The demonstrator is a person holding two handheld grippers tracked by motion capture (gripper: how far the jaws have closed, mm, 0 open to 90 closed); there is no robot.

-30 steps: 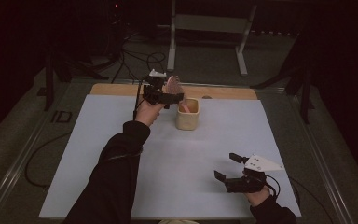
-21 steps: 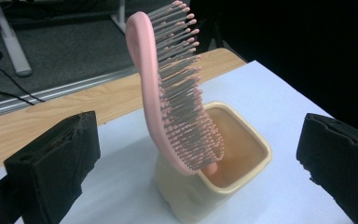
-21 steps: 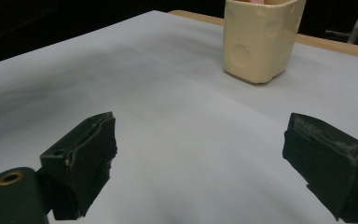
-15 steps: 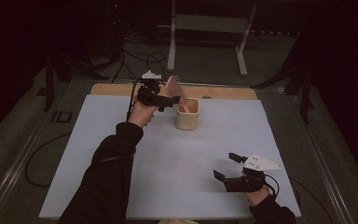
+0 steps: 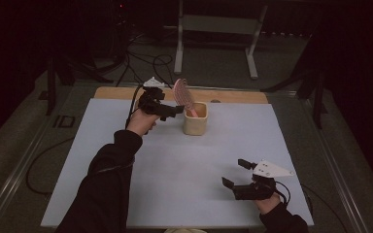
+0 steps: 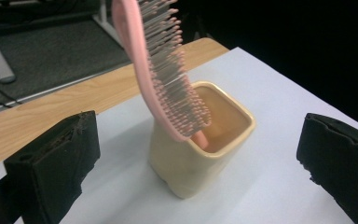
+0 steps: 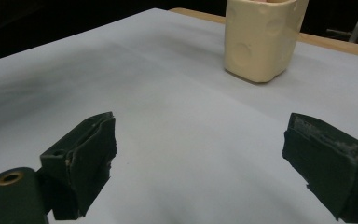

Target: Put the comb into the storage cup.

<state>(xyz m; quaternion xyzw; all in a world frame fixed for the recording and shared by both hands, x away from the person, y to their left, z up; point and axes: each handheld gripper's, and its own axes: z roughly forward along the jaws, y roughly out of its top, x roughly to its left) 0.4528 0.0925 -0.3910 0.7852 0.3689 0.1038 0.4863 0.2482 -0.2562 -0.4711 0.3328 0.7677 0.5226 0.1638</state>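
Observation:
A pink hairbrush stands handle-down in a cream square cup near the table's far edge, leaning toward the left with its bristles up. My left gripper is just left of the cup, open, its jaws apart with the cup and brush ahead of them and nothing held. My right gripper rests low at the front right of the white mat, open and empty; the cup shows far ahead of it.
The white mat covers most of the table, with a wooden strip along its far edge. Cables and a metal stand lie on the dark floor beyond. A cable trails off the left side.
My left gripper has let go of the brush and drawn back a little to the left; the brush now stands on its own in the cup. The right gripper has stayed put.

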